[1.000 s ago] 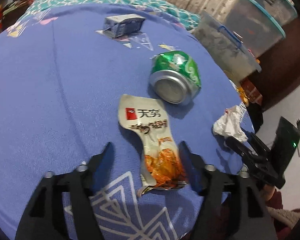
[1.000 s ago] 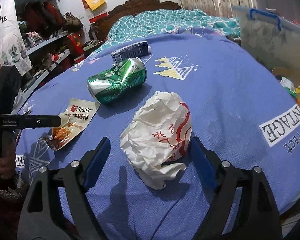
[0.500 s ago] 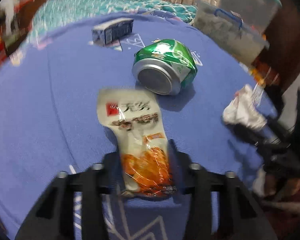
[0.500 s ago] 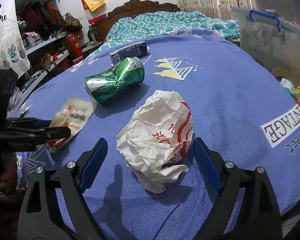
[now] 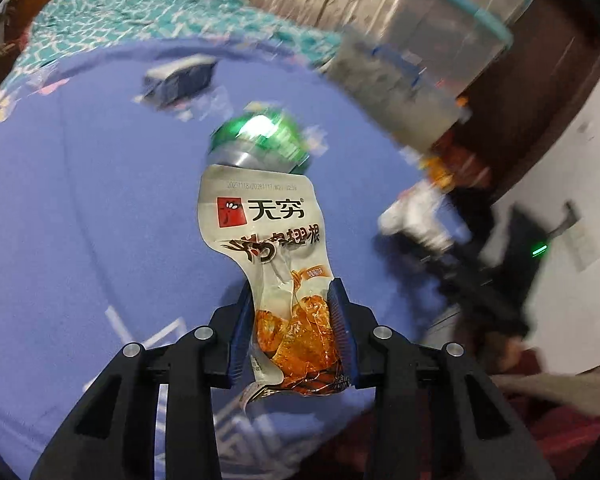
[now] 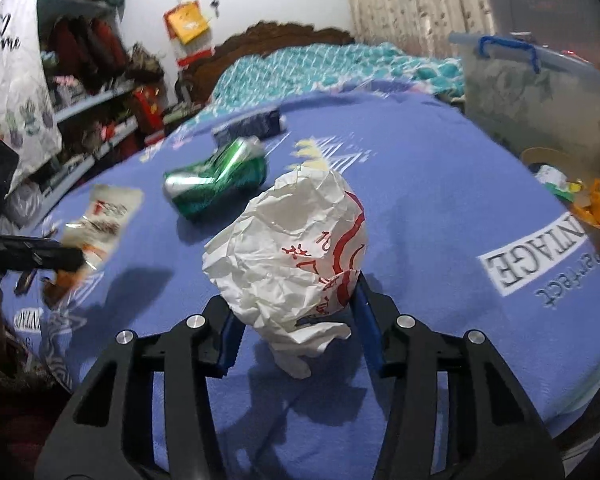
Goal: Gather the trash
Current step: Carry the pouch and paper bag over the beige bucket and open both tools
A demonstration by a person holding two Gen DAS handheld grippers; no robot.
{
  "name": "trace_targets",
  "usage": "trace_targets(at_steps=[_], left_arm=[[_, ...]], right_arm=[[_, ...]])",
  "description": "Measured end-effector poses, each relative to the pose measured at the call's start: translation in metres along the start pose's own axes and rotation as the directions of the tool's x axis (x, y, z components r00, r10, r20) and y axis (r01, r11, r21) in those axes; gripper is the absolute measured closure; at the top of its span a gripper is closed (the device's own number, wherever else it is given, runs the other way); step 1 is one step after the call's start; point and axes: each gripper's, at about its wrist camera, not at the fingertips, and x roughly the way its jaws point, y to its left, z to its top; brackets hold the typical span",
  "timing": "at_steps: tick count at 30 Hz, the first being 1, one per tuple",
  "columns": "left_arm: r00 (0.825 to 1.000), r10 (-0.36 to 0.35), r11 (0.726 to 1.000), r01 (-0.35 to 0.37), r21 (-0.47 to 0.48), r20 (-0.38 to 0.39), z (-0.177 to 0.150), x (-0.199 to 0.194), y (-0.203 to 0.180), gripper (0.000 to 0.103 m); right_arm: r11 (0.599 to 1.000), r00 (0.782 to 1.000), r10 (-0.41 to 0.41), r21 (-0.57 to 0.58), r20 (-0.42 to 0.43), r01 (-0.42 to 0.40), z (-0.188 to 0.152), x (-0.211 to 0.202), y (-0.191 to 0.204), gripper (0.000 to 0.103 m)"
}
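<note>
My left gripper (image 5: 292,300) is shut on a white and orange snack wrapper (image 5: 268,240) and holds it lifted above the blue bedspread (image 5: 80,208); it also shows in the right wrist view (image 6: 100,224). My right gripper (image 6: 296,300) is shut on a crumpled white paper ball (image 6: 292,248) with red print, raised off the bed. A dented green can (image 6: 216,180) lies on its side mid-bed, also seen in the left wrist view (image 5: 260,144). A small blue carton (image 6: 252,126) lies beyond it.
A bin with orange peel and scraps (image 6: 580,200) stands at the bed's right edge. Clear storage boxes (image 6: 540,92) stand beside it. Shelves with clutter (image 6: 80,92) run along the left. A teal quilt (image 6: 320,64) covers the far bed.
Both grippers closed on their items. The left lifted the snack wrapper off the bed; the right squeezed and raised the paper ball. Both views are blurred by motion.
</note>
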Motion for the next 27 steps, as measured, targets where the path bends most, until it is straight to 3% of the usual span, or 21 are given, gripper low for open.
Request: trace_targets(at_steps=[5, 11, 15, 20, 27], left_arm=[[0.994, -0.106, 0.992, 0.105, 0.068, 0.008, 0.031, 0.012, -0.034, 0.068], [0.985, -0.138, 0.970, 0.155, 0.188, -0.099, 0.085, 0.088, -0.092, 0.068], [0.969, -0.170, 0.954, 0.207, 0.218, -0.179, 0.135, 0.157, -0.133, 0.068], [0.958, -0.166, 0.947, 0.222, 0.233, -0.235, 0.194, 0.237, -0.176, 0.068], [0.942, -0.138, 0.934, 0.227, 0.276, -0.306, 0.249, 0.350, -0.246, 0.068]], right_arm=[[0.995, 0.999, -0.035, 0.092, 0.009, 0.034, 0.001, 0.000, -0.035, 0.053], [0.975, 0.981, -0.163, 0.170, 0.101, 0.144, 0.016, -0.027, -0.090, 0.052], [0.937, 0.952, -0.273, 0.263, 0.136, 0.231, 0.037, -0.046, -0.156, 0.052], [0.890, 0.926, -0.368, 0.321, 0.087, 0.323, 0.059, -0.042, -0.226, 0.052], [0.888, 0.929, -0.368, 0.284, -0.028, 0.361, 0.074, -0.007, -0.287, 0.052]])
